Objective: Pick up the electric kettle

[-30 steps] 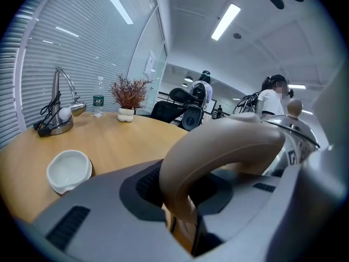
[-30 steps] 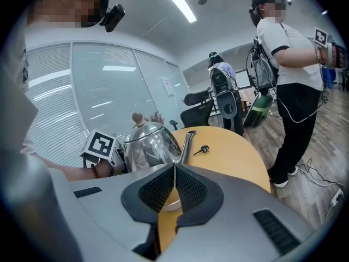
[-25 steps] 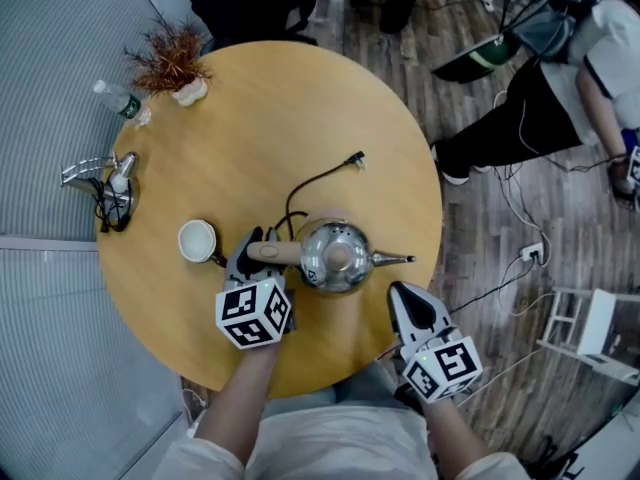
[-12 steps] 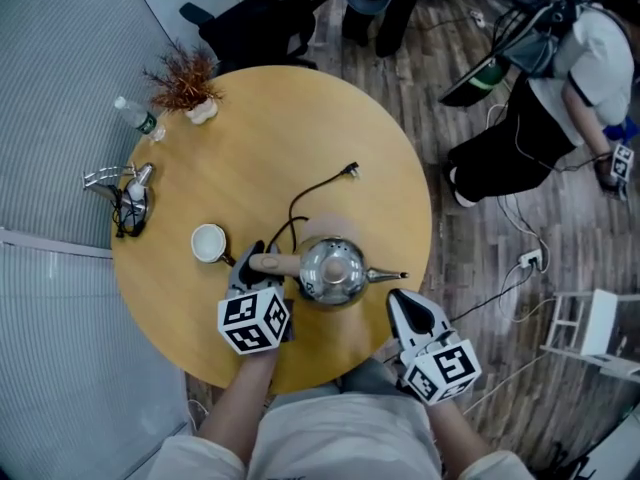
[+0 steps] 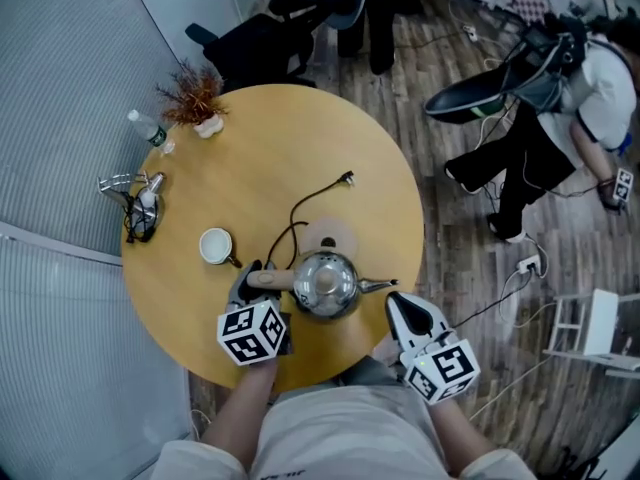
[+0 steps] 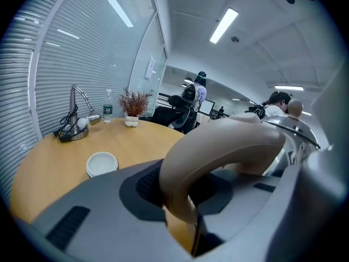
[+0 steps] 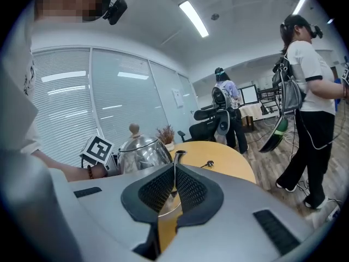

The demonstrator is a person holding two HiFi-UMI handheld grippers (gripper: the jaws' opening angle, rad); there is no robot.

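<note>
A shiny steel electric kettle [image 5: 325,286] with a beige handle [image 5: 268,278] hangs just above the round wooden table [image 5: 260,178], near its front edge. My left gripper [image 5: 250,274] is shut on that handle; in the left gripper view the handle [image 6: 218,146] fills the space between the pads. The kettle's round base [image 5: 332,236] lies bare on the table behind it, its black cord running to a plug [image 5: 347,178]. My right gripper [image 5: 400,304] hovers off the table edge just right of the spout [image 5: 385,286], its pads together and holding nothing. The right gripper view shows the kettle [image 7: 139,152] beyond the right gripper [image 7: 173,187].
A white cup [image 5: 215,245] stands left of the kettle. At the far left rim are a metal stand with cables [image 5: 140,193], a water bottle [image 5: 150,128] and a small dried plant [image 5: 195,98]. A person [image 5: 560,118] and office chairs [image 5: 300,8] occupy the floor beyond.
The kettle has come up off its base and drawn toward the front edge, leaving the base uncovered. Both grippers have risen; the right one stays beside the spout.
</note>
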